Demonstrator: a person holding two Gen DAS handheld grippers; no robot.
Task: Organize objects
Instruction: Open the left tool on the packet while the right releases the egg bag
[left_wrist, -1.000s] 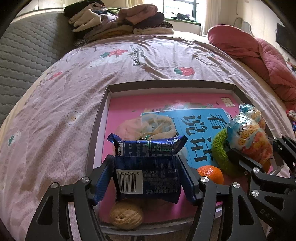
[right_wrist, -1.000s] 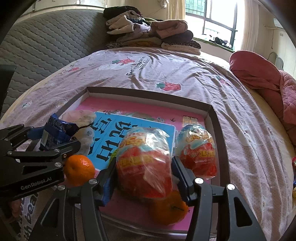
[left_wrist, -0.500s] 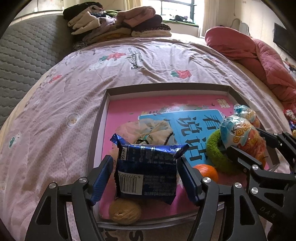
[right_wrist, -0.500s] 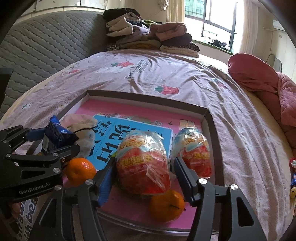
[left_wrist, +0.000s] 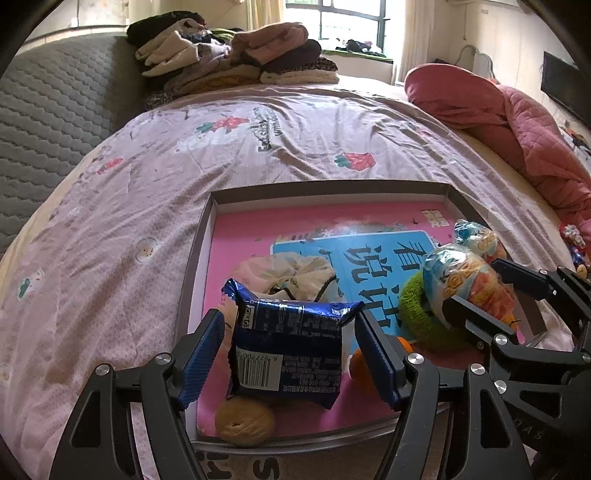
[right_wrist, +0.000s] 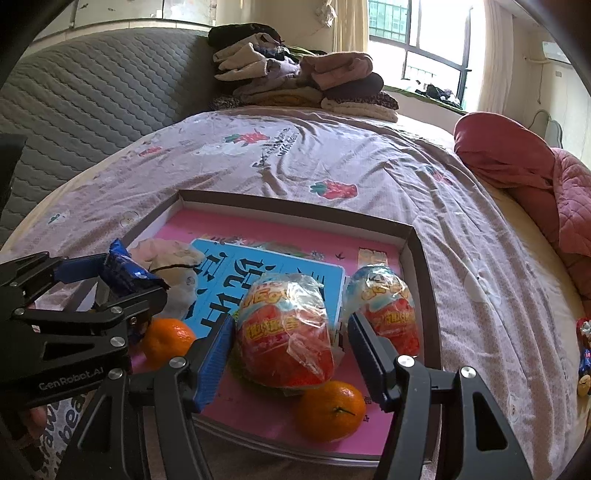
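A shallow tray (left_wrist: 332, 188) with a pink and blue floor lies on the bed. My left gripper (left_wrist: 289, 321) is open over its near left corner. The blue snack packet (left_wrist: 288, 350) stands between the pads with a gap on each side, leaning over a walnut (left_wrist: 243, 421). My right gripper (right_wrist: 291, 321) is open around a red snack bag (right_wrist: 284, 332), and neither pad touches it. The bag rests partly on a green ring (left_wrist: 413, 306). In the right wrist view the left gripper (right_wrist: 85, 295) shows at the left with the packet (right_wrist: 125, 271).
Also in the tray (right_wrist: 295, 206) are a second snack bag (right_wrist: 388, 310), two oranges (right_wrist: 168, 339) (right_wrist: 330, 410) and a beige cloth pouch (left_wrist: 291, 273). Folded clothes (left_wrist: 236, 55) lie at the far end of the bed, and a pink quilt (left_wrist: 517, 122) at the right. Small wrapped items (right_wrist: 583, 354) lie on the sheet.
Both pairs of jaws have widened and come off what they held. The blue packet and the red bag now stand free in the tray. Both views have drawn back slightly.
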